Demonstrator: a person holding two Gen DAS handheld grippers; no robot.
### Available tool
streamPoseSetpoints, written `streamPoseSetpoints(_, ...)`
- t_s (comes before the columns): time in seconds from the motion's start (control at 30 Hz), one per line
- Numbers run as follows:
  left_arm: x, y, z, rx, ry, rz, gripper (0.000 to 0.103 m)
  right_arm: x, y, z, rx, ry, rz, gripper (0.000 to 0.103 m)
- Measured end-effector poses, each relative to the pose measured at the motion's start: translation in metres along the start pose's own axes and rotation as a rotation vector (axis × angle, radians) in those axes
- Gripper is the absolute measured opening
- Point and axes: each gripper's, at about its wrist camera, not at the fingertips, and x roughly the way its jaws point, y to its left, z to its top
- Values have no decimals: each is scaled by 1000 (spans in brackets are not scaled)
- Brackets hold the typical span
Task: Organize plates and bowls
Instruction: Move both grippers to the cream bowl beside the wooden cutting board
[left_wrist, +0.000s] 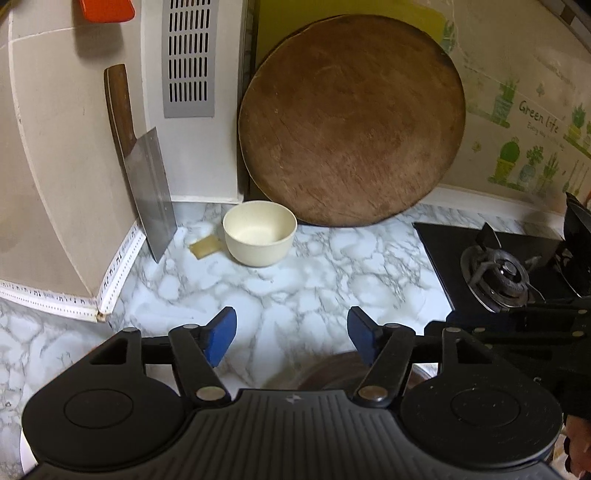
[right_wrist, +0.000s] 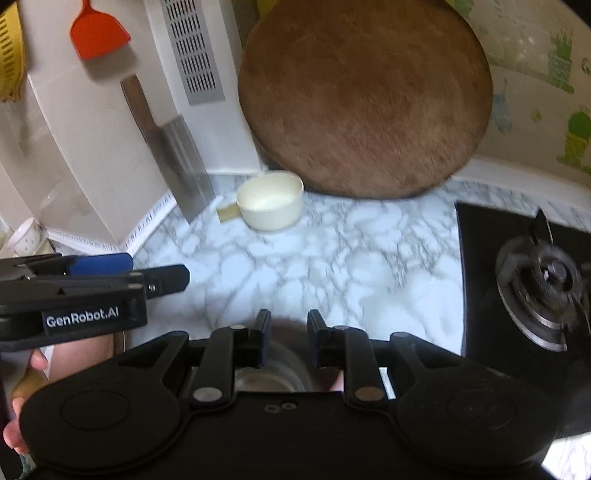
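Note:
A cream bowl (left_wrist: 259, 232) (right_wrist: 271, 205) stands upright and empty on the marble counter (left_wrist: 314, 280), in front of the round wooden board. My left gripper (left_wrist: 291, 334) hovers open above the counter, well short of that bowl, nothing between its blue pads (left_wrist: 221, 336). Just under it shows the rim of a dark brownish bowl (left_wrist: 332, 371). In the right wrist view my right gripper (right_wrist: 286, 338) has its jaws close together on that dark bowl (right_wrist: 284, 354), whose lower part is hidden behind the gripper body. The left gripper (right_wrist: 147, 271) reaches in from the left.
A round wooden chopping board (left_wrist: 351, 125) leans on the back wall. A cleaver (left_wrist: 147, 184) leans at the left, with a small tan pad (left_wrist: 205, 247) by the cream bowl. A black gas hob with a burner (left_wrist: 498, 277) fills the right. A hand (right_wrist: 33, 360) shows low left.

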Motion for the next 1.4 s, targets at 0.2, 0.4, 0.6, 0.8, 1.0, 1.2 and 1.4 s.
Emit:
streamPoseSetpoints(0.2,15,0,16,2,-13,26,66,13,-11,22,-45,-53,36,22)
streamPoseSetpoints(0.4,39,6,35,-17,-34,59,73,40,-29,47,-42,-32,61,23)
streamPoseSetpoints(0.6,73,16,54,-39,-16,102,73,75,-40,73,-58,1,64,26)
streamPoseSetpoints(0.8,110,28,71,-53,9,138,73,100,-47,96,-47,-23,94,97)
streamPoseSetpoints(1.0,148,38,87,-65,36,179,73,131,-45,122,-52,-10,41,102)
streamPoseSetpoints(1.2,185,55,100,-103,79,208,73,173,-54,141,-1,47,7,102)
streamPoseSetpoints(1.4,218,73,105,-153,129,234,73,207,-54,149,39,74,-13,99)
